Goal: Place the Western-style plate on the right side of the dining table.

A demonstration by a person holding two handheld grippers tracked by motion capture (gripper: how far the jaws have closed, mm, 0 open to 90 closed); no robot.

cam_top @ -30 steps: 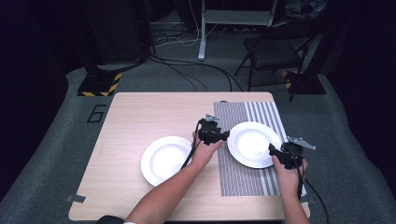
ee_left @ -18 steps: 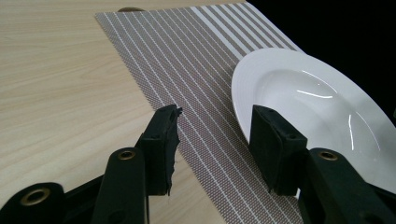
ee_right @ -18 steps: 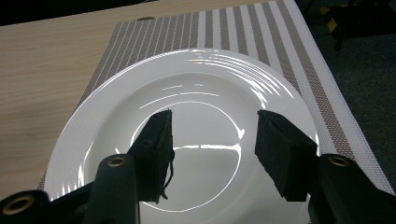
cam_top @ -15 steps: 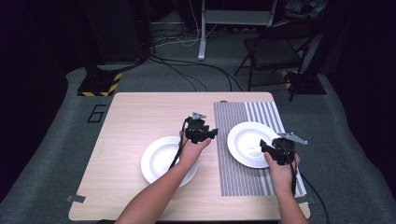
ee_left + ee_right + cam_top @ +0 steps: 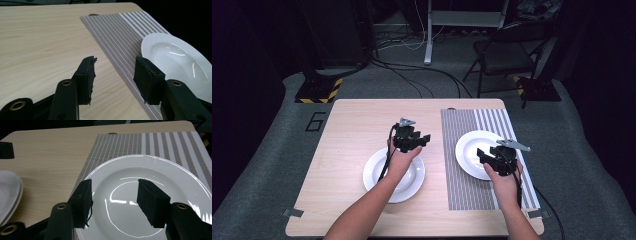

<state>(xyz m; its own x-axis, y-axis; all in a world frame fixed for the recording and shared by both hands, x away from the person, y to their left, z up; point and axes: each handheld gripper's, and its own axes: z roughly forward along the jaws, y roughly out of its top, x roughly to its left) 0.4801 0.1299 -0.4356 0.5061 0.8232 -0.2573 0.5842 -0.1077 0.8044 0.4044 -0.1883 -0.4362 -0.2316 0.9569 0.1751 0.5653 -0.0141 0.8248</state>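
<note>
Sitting on the striped placemat (image 5: 499,150) at the bench's right side, a white plate (image 5: 474,150) lies flat; right gripper (image 5: 488,156) hangs over its near-right rim, jaws spread wide, nothing between them. In the right gripper view the plate (image 5: 150,195) lies under and between the two black pads (image 5: 83,200), its well showing in the gap. Right hand (image 5: 504,182) wraps the gripper body from behind, forearm running in from the bottom edge, grey plate on top.

Second white plate (image 5: 412,185) rests on bare wood of the bench (image 5: 347,130), left of the placemat, partly covered by the left hand (image 5: 399,160). Looks like a stack of two in the right gripper view (image 5: 8,192), can't tell for sure. Left gripper (image 5: 422,140) is held above that plate's far rim, pointing right toward the placemat, jaws wide apart and empty. Left gripper view: pads (image 5: 87,77) frame the bench and the placemat edge (image 5: 117,35), the right plate (image 5: 180,60) off to the side. Left forearm comes in diagonally from bottom centre.
</note>
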